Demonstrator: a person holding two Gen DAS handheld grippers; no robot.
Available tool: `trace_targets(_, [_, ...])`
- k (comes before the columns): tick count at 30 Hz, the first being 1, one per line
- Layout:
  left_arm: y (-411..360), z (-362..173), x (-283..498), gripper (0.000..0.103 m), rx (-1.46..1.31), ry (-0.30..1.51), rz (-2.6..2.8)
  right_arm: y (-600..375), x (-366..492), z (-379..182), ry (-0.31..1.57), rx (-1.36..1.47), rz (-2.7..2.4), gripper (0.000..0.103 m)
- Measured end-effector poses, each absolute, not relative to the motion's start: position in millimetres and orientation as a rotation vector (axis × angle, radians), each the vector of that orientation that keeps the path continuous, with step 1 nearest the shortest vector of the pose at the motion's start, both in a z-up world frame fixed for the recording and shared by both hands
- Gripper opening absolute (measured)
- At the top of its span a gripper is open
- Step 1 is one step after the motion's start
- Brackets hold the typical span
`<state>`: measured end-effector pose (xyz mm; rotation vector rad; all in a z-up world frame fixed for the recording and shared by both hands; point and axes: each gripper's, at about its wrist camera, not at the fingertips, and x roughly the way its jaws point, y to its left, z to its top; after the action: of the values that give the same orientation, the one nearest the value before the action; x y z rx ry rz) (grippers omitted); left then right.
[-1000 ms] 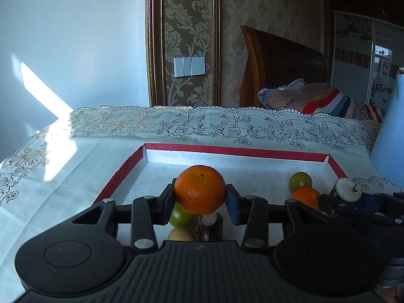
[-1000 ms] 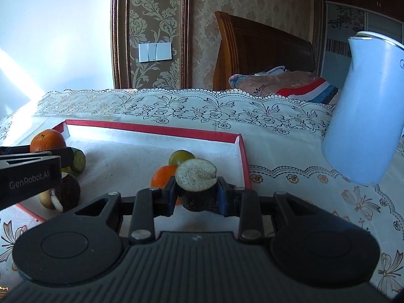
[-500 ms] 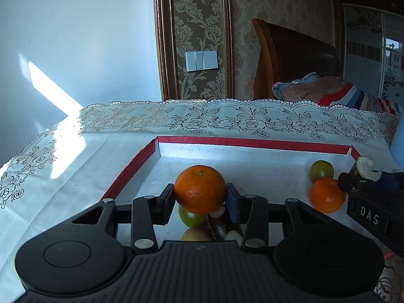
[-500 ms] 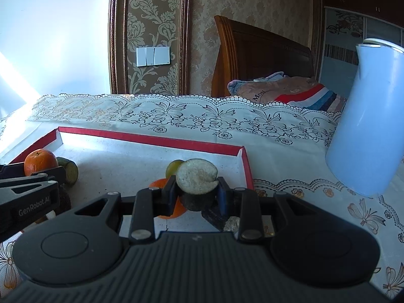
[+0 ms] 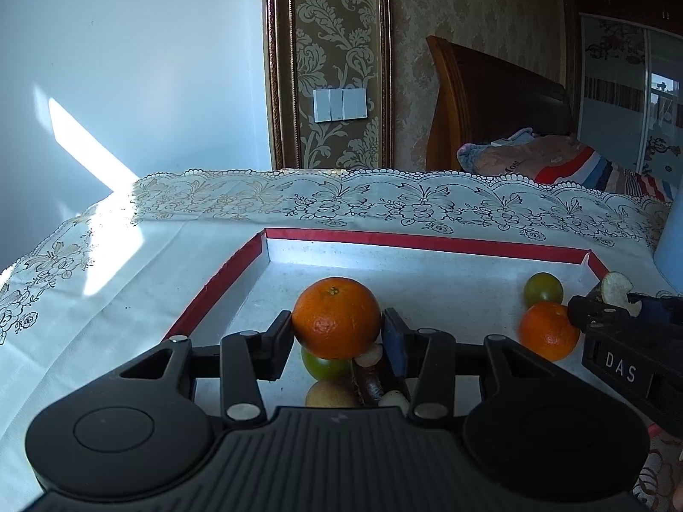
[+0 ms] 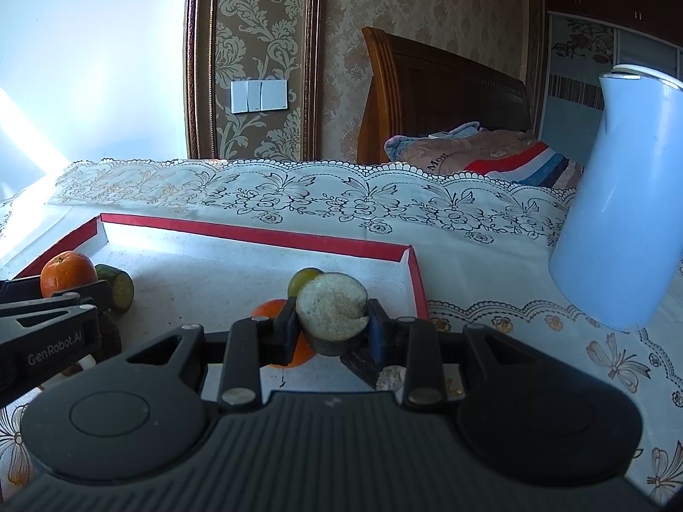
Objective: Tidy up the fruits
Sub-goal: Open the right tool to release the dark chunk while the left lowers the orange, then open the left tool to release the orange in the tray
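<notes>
Orange fruit, left wrist: the orange (image 5: 336, 318) is sitting between the opening left gripper (image 5: 337, 333) pads, above the red-rimmed tray (image 5: 427, 244).
Risk: it may be dropping onto the green fruit (image 5: 324, 366).
Right wrist: the right gripper (image 6: 332, 324) is pinching a cut dark fruit (image 6: 332, 307) over the tray's right end.
Risk: slipping outside.

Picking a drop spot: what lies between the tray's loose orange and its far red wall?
A green fruit right behind the loose orange, then bare tray floor up to the far wall. Left wrist view shows it.

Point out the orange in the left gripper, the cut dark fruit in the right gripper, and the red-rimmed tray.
orange (image 5: 336, 318), left wrist view, front of the peel.
cut dark fruit (image 6: 332, 307), right wrist view, pale cut face.
red-rimmed tray (image 6: 256, 234), right wrist view, far rim.
</notes>
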<state>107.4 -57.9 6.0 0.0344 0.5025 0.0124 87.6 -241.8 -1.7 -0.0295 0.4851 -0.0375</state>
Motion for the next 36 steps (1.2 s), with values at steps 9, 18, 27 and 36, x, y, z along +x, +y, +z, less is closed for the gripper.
trace_targets(9, [-57.8,4.4,108.4,0.060,0.032,0.510,0.010,-245.1,87.4,-1.8,0.482,-0.016,-0.061,0.052])
trace_targets(18, [-57.1,3.3,107.7,0.069,0.031,0.522,0.011,-236.9,84.6,-4.1,0.479,-0.051,-0.042,0.079])
trace_targets(27, [-56.8,3.6,108.2,0.069,0.027,0.526,0.006,-235.0,81.9,-6.7,0.492,-0.053,-0.032,0.085])
trace_targets(36, [-53.9,5.9,102.4,0.069,0.017,0.516,0.004,-235.2,76.2,-6.5,0.499,-0.047,-0.024,0.086])
